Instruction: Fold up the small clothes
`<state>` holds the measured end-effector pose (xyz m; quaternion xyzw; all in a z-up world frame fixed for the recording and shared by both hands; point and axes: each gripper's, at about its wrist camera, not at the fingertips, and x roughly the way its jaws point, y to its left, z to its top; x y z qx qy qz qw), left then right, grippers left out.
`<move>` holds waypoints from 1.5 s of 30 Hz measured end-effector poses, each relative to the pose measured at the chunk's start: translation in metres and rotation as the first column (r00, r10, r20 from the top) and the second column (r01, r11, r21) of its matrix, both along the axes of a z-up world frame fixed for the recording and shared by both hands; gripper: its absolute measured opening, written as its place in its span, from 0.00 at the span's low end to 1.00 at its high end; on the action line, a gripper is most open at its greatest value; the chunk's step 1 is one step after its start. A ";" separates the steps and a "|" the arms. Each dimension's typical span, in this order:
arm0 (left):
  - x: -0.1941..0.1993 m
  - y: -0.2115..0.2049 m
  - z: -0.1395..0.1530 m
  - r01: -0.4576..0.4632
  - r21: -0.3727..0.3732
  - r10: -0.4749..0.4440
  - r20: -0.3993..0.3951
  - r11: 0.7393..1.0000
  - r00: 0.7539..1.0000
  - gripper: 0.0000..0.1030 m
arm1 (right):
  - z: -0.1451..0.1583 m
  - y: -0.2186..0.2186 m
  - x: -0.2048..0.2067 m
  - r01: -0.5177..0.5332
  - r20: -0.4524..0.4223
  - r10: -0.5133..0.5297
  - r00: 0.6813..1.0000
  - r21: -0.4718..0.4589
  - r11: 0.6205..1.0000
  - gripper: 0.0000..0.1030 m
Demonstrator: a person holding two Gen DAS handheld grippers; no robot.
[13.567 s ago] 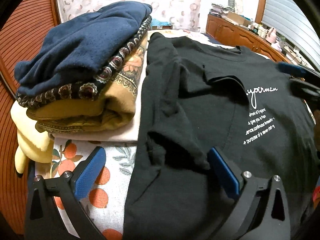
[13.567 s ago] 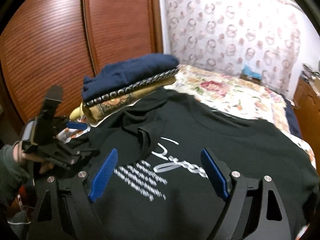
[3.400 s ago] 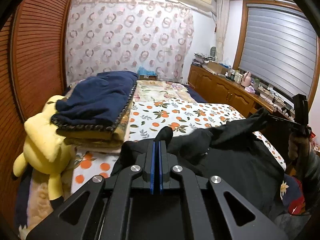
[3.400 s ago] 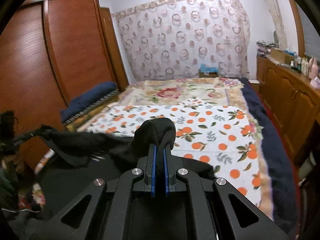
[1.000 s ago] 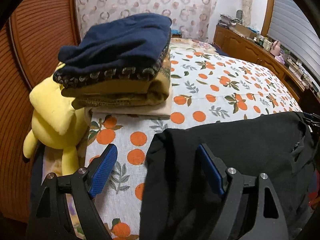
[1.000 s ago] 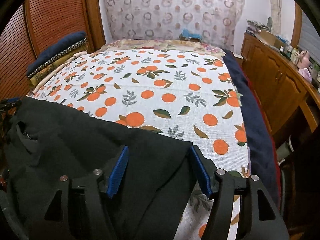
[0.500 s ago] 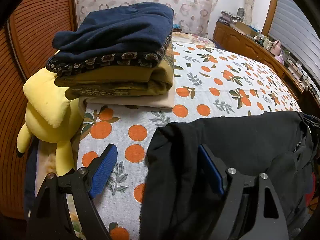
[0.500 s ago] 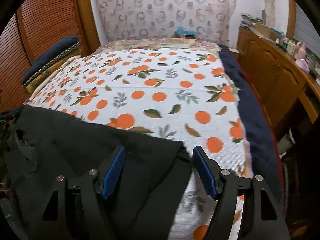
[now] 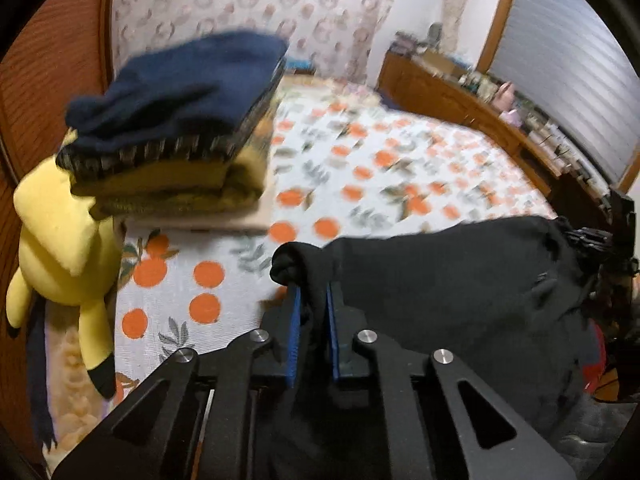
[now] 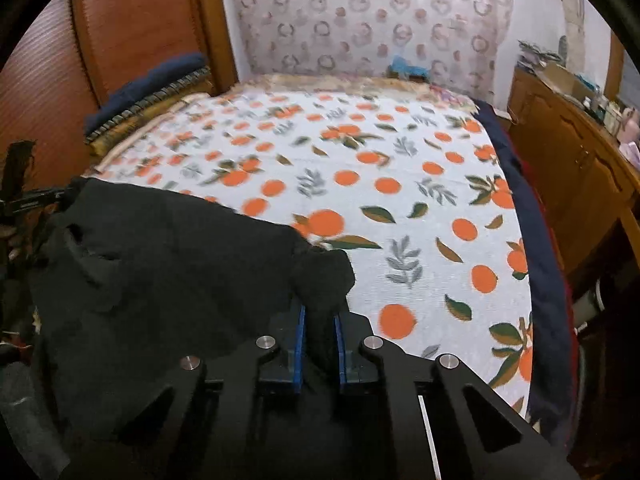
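A black T-shirt (image 9: 460,280) hangs stretched between my two grippers over the near edge of the bed. My left gripper (image 9: 312,300) is shut on the shirt's left corner, cloth bunched above its blue pads. My right gripper (image 10: 319,320) is shut on the shirt's (image 10: 168,260) right corner, a wad of fabric poking up between the pads. Each gripper shows at the far side of the other's view: the right gripper (image 9: 616,240) and the left gripper (image 10: 24,200).
The bed has a white orange-print sheet (image 10: 400,184). A stack of folded clothes (image 9: 172,128), navy on top, sits at the left by a yellow plush toy (image 9: 60,240). A wooden dresser (image 10: 580,152) runs along the right; a wooden wardrobe (image 10: 120,20) stands at the left.
Both grippers were open around the shirt's corners half a second ago. Both have now shut on the fabric and lifted it off the sheet.
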<state>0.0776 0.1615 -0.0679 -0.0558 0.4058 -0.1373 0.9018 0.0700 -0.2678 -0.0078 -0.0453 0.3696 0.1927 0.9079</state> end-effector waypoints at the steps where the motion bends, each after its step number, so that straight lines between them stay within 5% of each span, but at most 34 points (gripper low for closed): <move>1: -0.007 -0.002 0.014 0.002 -0.017 -0.001 0.036 1.000 0.999 0.12 | 0.006 -0.001 -0.005 0.000 0.020 0.000 1.000 0.013 1.000 0.11; 5: -0.026 -0.005 0.058 0.014 -0.043 -0.008 0.148 0.999 0.989 0.12 | 0.045 -0.012 -0.032 -0.016 0.114 0.006 0.993 0.083 0.996 0.10; 12: -0.056 -0.012 0.130 0.051 -0.066 -0.027 0.316 0.997 0.949 0.12 | 0.120 -0.026 -0.083 -0.037 0.285 0.019 0.958 0.059 0.998 0.10; 25: -0.107 -0.016 0.225 0.063 -0.047 -0.024 0.577 0.997 0.816 0.12 | 0.218 -0.045 -0.179 -0.030 0.530 0.016 0.848 0.018 0.999 0.10; 31: -0.121 -0.004 0.242 0.035 -0.070 0.020 0.655 0.997 0.755 0.12 | 0.230 -0.055 -0.209 -0.028 0.595 -0.007 0.803 0.050 0.998 0.10; 34: -0.121 0.002 0.245 0.031 -0.079 0.029 0.668 0.996 0.744 0.12 | 0.226 -0.057 -0.213 -0.022 0.617 -0.018 0.787 0.057 0.998 0.10; 41: -0.085 0.001 0.256 -0.009 -0.087 0.066 0.681 0.996 0.730 0.12 | 0.211 -0.039 -0.189 -0.013 0.649 -0.016 0.761 0.039 0.999 0.10; 45: -0.033 -0.004 0.252 -0.058 -0.076 0.094 0.649 0.995 0.755 0.12 | 0.205 -0.034 -0.144 0.019 0.629 -0.038 0.776 0.036 0.999 0.10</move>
